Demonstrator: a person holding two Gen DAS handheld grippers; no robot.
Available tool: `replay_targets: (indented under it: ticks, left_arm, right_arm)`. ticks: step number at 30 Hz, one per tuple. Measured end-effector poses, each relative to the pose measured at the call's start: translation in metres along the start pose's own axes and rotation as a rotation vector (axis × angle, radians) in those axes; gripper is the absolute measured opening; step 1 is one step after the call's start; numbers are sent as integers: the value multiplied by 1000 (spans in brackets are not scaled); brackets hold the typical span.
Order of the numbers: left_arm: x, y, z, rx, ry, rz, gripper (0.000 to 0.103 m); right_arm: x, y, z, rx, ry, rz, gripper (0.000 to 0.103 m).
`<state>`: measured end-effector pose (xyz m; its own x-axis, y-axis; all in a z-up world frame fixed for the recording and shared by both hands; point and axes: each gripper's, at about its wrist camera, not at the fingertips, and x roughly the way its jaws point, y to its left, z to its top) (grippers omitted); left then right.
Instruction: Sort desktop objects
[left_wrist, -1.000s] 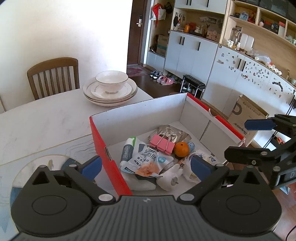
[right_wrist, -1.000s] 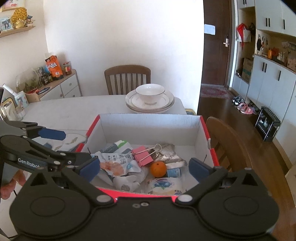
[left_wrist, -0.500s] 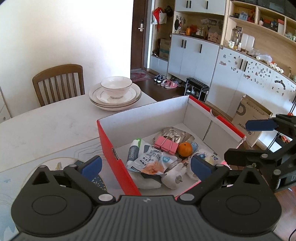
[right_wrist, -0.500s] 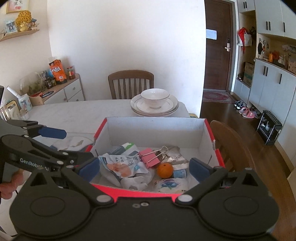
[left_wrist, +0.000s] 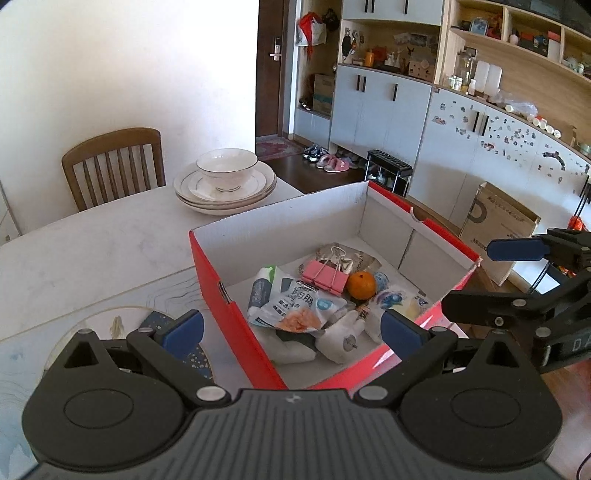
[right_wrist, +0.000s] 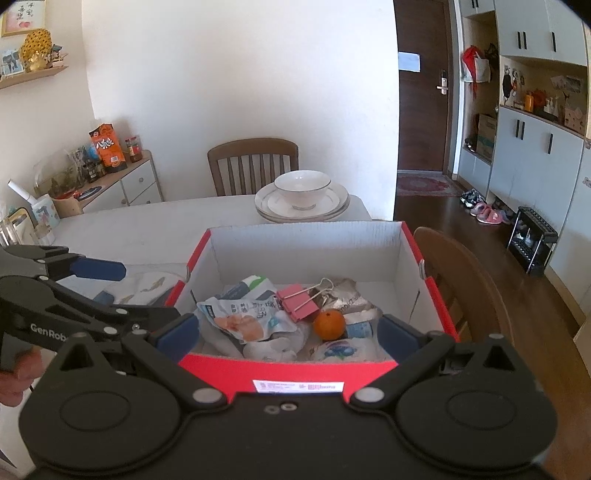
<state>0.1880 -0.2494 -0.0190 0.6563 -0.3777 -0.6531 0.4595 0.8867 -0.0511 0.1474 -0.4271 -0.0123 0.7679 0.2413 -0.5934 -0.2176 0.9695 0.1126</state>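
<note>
A red cardboard box with white inside walls (right_wrist: 310, 243) sits in the middle of the frame on the pale table (left_wrist: 92, 243), and it is full of small things waiting to be sorted. A pink metal binder clip (right_wrist: 298, 303) lies on top of the pile, touching a small round orange fruit (right_wrist: 329, 325). A crinkly white snack packet (right_wrist: 245, 315) leans just to the left of them, maybe because it was dropped in loosely. The left gripper (left_wrist: 291, 330) hangs over the near left corner of the box with its jaws spread wide, holding nothing. The right gripper (right_wrist: 288, 334) waits at the near wall, jaws wide apart too and empty. I think both are kept ready so either can dip in and pick. A stack of white plates with a bowl (right_wrist: 302, 195) stands behind the box, well apart.
</note>
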Motion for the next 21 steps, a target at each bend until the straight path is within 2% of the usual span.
replay_targets:
  ticks: [10,21]
  left_arm:
    - [-16,-3,-8,4,-24,6,103]
    - [-27,2,-16,-12,-17,3,103]
  right_arm:
    - [-10,9,-7,-3,-21,-5,103]
    - [-18,19,-12,-3,-12,3,103]
